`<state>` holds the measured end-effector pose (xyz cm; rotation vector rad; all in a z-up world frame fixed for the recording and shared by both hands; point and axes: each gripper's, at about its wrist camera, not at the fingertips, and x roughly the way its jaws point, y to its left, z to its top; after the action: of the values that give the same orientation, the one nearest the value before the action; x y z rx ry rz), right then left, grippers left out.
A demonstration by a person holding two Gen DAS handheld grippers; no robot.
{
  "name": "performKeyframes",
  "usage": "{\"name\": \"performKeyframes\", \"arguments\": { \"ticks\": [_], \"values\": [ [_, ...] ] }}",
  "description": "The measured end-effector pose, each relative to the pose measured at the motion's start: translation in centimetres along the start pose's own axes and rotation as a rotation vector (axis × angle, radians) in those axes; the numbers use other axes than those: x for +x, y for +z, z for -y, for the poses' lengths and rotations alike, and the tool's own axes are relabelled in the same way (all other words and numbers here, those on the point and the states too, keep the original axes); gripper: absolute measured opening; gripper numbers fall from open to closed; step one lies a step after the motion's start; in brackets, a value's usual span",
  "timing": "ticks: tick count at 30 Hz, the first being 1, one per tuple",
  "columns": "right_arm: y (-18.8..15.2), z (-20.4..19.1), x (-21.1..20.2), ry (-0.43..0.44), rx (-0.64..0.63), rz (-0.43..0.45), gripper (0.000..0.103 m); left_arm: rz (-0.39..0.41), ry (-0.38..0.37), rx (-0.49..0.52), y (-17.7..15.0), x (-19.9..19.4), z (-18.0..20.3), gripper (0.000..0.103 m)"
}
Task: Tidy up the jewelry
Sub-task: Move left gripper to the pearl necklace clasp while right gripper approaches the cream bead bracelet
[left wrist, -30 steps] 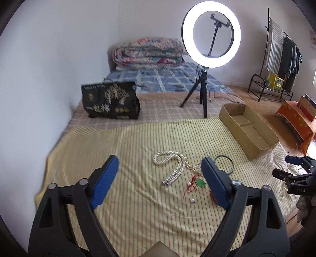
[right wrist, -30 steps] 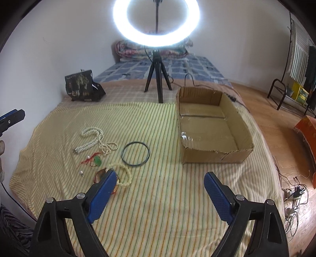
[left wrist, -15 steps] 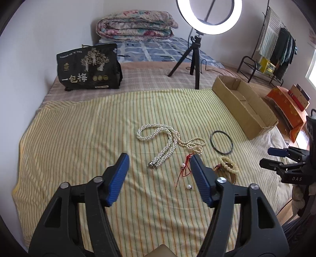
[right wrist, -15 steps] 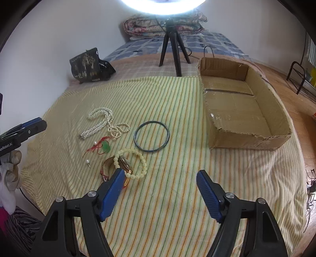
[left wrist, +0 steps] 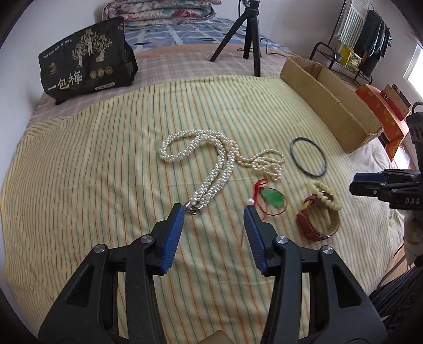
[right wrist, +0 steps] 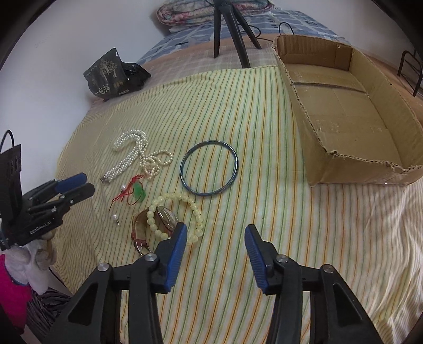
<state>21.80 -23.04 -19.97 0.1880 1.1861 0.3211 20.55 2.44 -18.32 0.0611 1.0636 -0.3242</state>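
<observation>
Jewelry lies loose on the striped cloth [right wrist: 264, 111] in front of you, none of it in the box [right wrist: 343, 116]. Nearest your left gripper [left wrist: 214, 210] is the pearl necklace [left wrist: 211, 164], its metal clasp just beside the tip of the left finger. A single pearl on a pin sits at the tip of the other finger, and the red cord with the green pendant [left wrist: 272, 198] lies just past it. A thinner cream bead strand [left wrist: 267, 164] is tangled against the necklace. Further to the right lie the dark bangle [left wrist: 308, 156], flat and by itself, and the bead bracelet [right wrist: 179, 211] draped over the brown-strapped watch [right wrist: 142, 227].

Your left gripper's jaws are closing, with only bare cloth between them; they grasp nothing. Your right gripper [right wrist: 215, 230] is closing too, and it is also empty: its left finger overlaps the bracelet's edge in view, but whether it touches I cannot tell.

The box stands on the cloth's far right, well apart from the pieces. Its open top shows a bare cardboard floor with a taped seam. Behind the cloth stand a black printed bag [left wrist: 84, 63] and tripod legs [left wrist: 246, 34], with folded quilts [left wrist: 158, 10] against the wall.
</observation>
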Motion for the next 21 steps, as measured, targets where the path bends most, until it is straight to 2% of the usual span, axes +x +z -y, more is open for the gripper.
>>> {"name": "performKeyframes", "arguments": {
  "ticks": [6,10,19,21],
  "values": [
    [0.7,0.1,0.9,0.024,0.010,-0.021,0.042,-0.014,-0.011,-0.011,0.3,1.3,-1.2,0.048],
    [0.9,0.2,1.5,0.035,0.030,-0.041,0.039,-0.016,-0.028,0.016,0.8,1.9,-0.6,0.048],
    [1.0,0.3,2.6,0.052,0.047,-0.066,0.035,-0.049,-0.018,0.023,0.6,3.4,-0.9,0.048],
    [0.9,-0.2,2.9,0.043,0.032,-0.072,0.033,-0.054,-0.011,0.029,0.4,3.6,-0.8,0.043]
  ]
}}
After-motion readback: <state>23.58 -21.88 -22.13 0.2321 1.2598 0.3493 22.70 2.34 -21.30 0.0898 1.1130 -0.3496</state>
